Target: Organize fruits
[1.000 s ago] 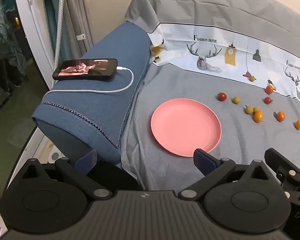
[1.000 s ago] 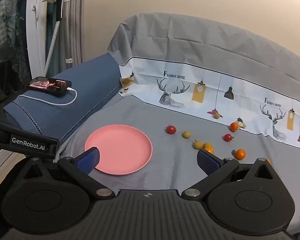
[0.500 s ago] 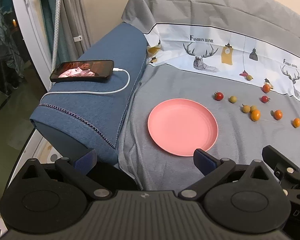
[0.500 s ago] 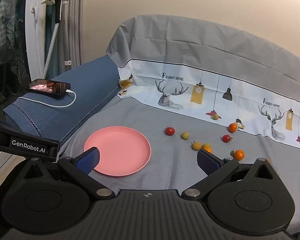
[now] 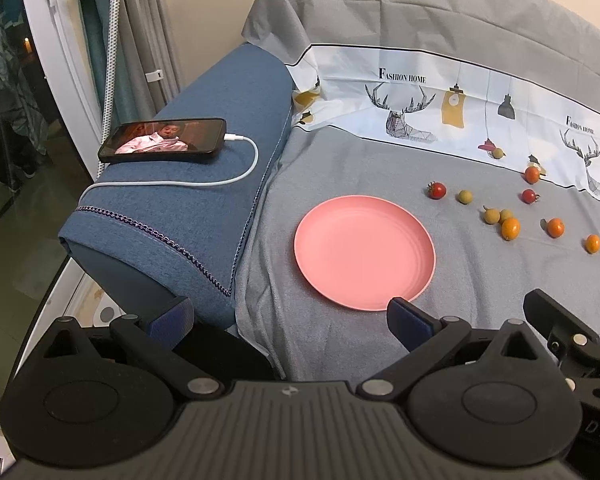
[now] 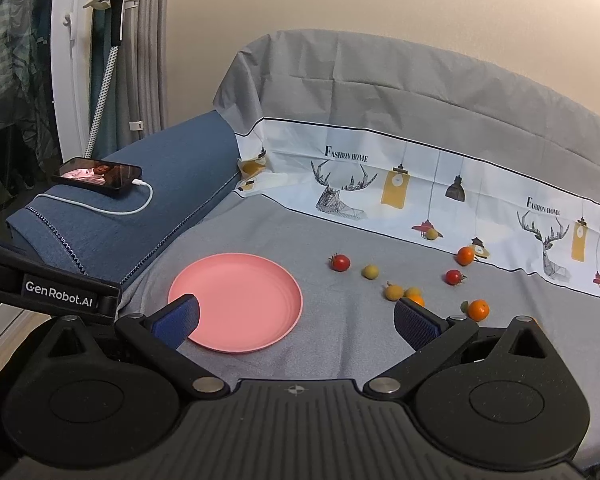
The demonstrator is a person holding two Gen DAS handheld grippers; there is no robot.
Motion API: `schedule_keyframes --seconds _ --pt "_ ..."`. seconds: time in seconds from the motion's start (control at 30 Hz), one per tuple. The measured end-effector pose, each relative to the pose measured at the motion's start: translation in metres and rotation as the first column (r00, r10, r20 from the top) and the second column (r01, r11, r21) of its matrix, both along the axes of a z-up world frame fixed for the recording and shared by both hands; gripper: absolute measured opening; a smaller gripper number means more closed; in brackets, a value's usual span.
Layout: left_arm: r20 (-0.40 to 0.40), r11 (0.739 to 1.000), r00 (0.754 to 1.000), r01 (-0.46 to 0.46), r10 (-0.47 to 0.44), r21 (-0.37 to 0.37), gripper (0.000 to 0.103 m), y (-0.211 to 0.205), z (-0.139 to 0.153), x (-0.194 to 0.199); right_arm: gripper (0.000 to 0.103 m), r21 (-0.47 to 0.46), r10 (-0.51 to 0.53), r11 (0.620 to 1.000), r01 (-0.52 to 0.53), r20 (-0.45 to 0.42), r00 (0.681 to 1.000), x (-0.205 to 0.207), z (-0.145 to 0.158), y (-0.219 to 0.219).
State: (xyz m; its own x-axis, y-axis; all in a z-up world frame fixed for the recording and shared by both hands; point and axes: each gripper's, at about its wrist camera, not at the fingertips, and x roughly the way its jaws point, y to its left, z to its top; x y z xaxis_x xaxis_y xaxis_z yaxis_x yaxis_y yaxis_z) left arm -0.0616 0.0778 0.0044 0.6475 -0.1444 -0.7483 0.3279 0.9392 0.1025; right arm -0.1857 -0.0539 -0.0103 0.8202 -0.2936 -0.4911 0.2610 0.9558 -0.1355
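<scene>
My left gripper (image 5: 288,316) hangs with its blue-padded fingers (image 5: 406,316) spread wide and holding nothing, above the near edge of a sofa seat draped in a grey cover (image 5: 340,160). My right gripper (image 6: 298,316) is likewise parted and empty over the same near edge, its left finger pad (image 6: 178,318) lined up in front of the near-left rim of a pink plate (image 6: 240,300).

The plate lies bare and flat on the seat, toward its left side and close to the near edge. The fruits are all off the plate, scattered on the cover to its right and toward the back edge. Nearest the plate is a red cherry tomato (image 6: 340,262) with a yellow-green fruit (image 6: 370,271) just beside it. Further right, two more yellow-green fruits (image 6: 394,292) sit touching an orange kumquat (image 5: 510,228), which my right finger partly hides in the right wrist view. A second red cherry tomato (image 6: 454,277) lies behind them, and an orange-red tomato (image 6: 465,255) rests at the back edge where the printed deer band (image 6: 340,192) begins. Another yellow-green fruit (image 6: 432,234) sits on that band. An orange fruit (image 6: 478,309) lies nearer the front, with a smaller one (image 5: 592,243) further right.

On the blue armrest (image 5: 204,184) at the left edge, a phone (image 5: 162,145) lies screen lit, its white cable (image 5: 204,180) looping across the fabric.
</scene>
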Motion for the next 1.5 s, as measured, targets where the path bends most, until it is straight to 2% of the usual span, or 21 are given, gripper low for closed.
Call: schedule_keyframes --seconds 0.33,0.6,0.9,1.17,1.33,1.5 --pt "-0.002 1.000 1.000 0.001 -0.001 0.004 0.103 -0.001 0.000 0.001 0.102 0.013 0.002 1.000 -0.003 0.005 1.000 0.000 0.000 -0.001" --pt "-0.019 1.000 1.000 0.016 -0.016 0.014 0.103 -0.005 -0.004 0.001 0.103 0.054 -0.007 0.999 0.009 -0.024 1.000 0.004 -0.002 -0.006" --pt "-0.035 0.999 0.999 0.031 -0.030 0.043 0.103 -0.018 -0.010 0.004 0.102 0.104 -0.049 0.993 0.048 0.011 0.999 0.001 -0.007 -0.025" --pt "-0.061 0.997 0.997 0.050 -0.047 0.056 0.103 -0.039 -0.013 0.013 0.103 0.188 -0.150 0.973 0.136 0.063 0.987 -0.003 -0.014 -0.062" --pt "-0.093 0.996 0.993 0.076 -0.072 0.037 0.103 -0.063 -0.017 0.023 0.103 0.248 -0.239 0.943 0.220 0.048 0.970 -0.009 -0.017 -0.092" --pt "-0.117 0.992 0.985 0.126 -0.124 0.013 0.103 -0.100 -0.022 0.032 0.103 0.280 -0.343 0.904 0.324 0.021 0.939 -0.017 -0.025 -0.129"
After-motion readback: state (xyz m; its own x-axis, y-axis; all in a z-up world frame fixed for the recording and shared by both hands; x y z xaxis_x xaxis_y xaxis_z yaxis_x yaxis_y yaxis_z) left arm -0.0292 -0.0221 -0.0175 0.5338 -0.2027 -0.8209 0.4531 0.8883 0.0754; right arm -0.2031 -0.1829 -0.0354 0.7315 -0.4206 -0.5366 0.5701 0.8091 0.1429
